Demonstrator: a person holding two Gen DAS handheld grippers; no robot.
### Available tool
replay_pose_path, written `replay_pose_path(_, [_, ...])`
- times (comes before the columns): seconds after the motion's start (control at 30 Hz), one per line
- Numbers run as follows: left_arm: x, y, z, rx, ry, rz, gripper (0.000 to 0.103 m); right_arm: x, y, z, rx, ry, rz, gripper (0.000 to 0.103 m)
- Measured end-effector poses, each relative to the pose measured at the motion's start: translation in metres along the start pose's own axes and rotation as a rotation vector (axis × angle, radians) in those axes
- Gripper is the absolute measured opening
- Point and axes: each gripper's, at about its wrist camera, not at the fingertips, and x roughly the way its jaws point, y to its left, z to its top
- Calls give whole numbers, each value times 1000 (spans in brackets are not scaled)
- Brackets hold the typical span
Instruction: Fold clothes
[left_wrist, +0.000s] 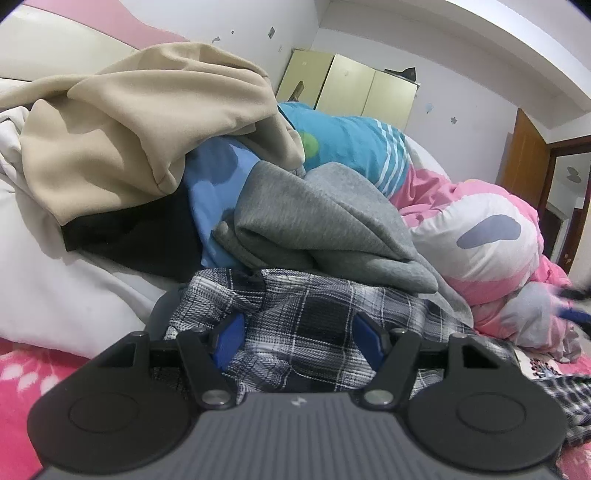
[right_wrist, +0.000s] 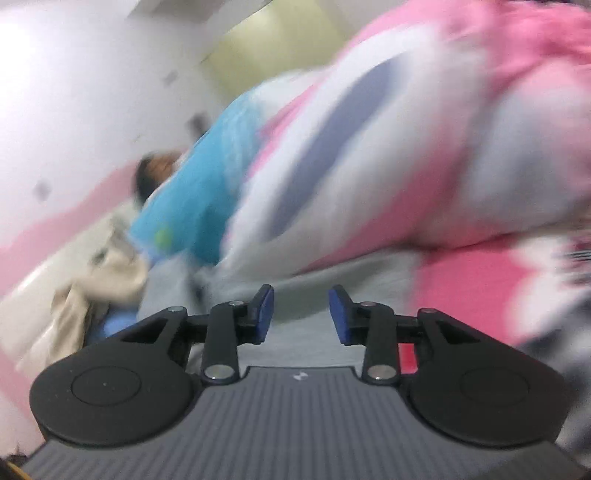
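Observation:
A heap of clothes lies on the bed in the left wrist view. A black-and-white plaid garment (left_wrist: 306, 332) is nearest, with a grey sweatshirt (left_wrist: 325, 229) over its far edge. Behind them are a beige garment (left_wrist: 147, 122), a light blue one (left_wrist: 218, 177), a black one (left_wrist: 140, 236) and a teal striped top (left_wrist: 354, 144). My left gripper (left_wrist: 299, 339) is open, its blue pads (left_wrist: 229, 338) resting down in the plaid cloth. The right wrist view is blurred by motion. My right gripper (right_wrist: 301, 314) is open over grey cloth (right_wrist: 306, 343), with nothing between its pads.
A pink, white and grey quilt (left_wrist: 491, 236) is bunched at the right of the heap, large in the right wrist view (right_wrist: 424, 129). A white pillow (left_wrist: 55, 273) lies at the left. The pink bedsheet (left_wrist: 22, 387) is below. Pale cabinets (left_wrist: 351, 88) stand along the far wall.

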Motion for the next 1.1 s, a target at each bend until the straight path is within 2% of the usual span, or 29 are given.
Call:
replay_pose_path(0.1, [0,-1,0,3,1,1,67,-73,-57,11,57,-37,-217,33])
replay_pose_path(0.17, [1,0,1,1,1,-3,67,-120,-96,7,142,-38,-359,33])
replay_pose_path(0.23, [-1,0,1,-6,-2,-10,67,-162,-132,-3,241,-25,-472,34])
replay_pose_path(0.3, [-5,0,2,-7,-16,-26,67,-189,-159,-18,333,-5,-536,34])
replay_pose_path(0.4, [-25,-18,10,74,-58,-50,68,-214,-189,-36,456,4,-548,35])
replay_pose_path(0.43, [-36,-29,13,113,-68,-82,69,-217,-196,-38,477,-3,-546,35])
replay_pose_path(0.5, [-56,-54,20,184,-69,-170,78,-224,-211,-36,508,-31,-553,35])
replay_pose_path(0.6, [-72,-106,16,328,58,-359,80,-227,-233,-32,546,-71,-558,35])
replay_pose_path(0.7, [-72,-163,-11,511,204,-492,80,-218,-252,-25,569,-76,-541,33])
replay_pose_path(0.77, [-71,-191,-34,636,270,-529,76,-209,-262,-21,579,-68,-522,30])
replay_pose_path(0.83, [-69,-210,-55,725,324,-560,71,-204,-267,-16,568,-65,-510,22])
replay_pose_path(0.9, [-68,-217,-70,771,358,-571,67,-208,-262,-8,510,-75,-513,3])
replay_pose_path(1.0, [-63,-222,-86,826,393,-546,63,-214,-253,3,423,-89,-518,1])
replay_pose_path(1.1, [-56,-222,-89,836,418,-540,62,-220,-245,14,336,-104,-522,1])
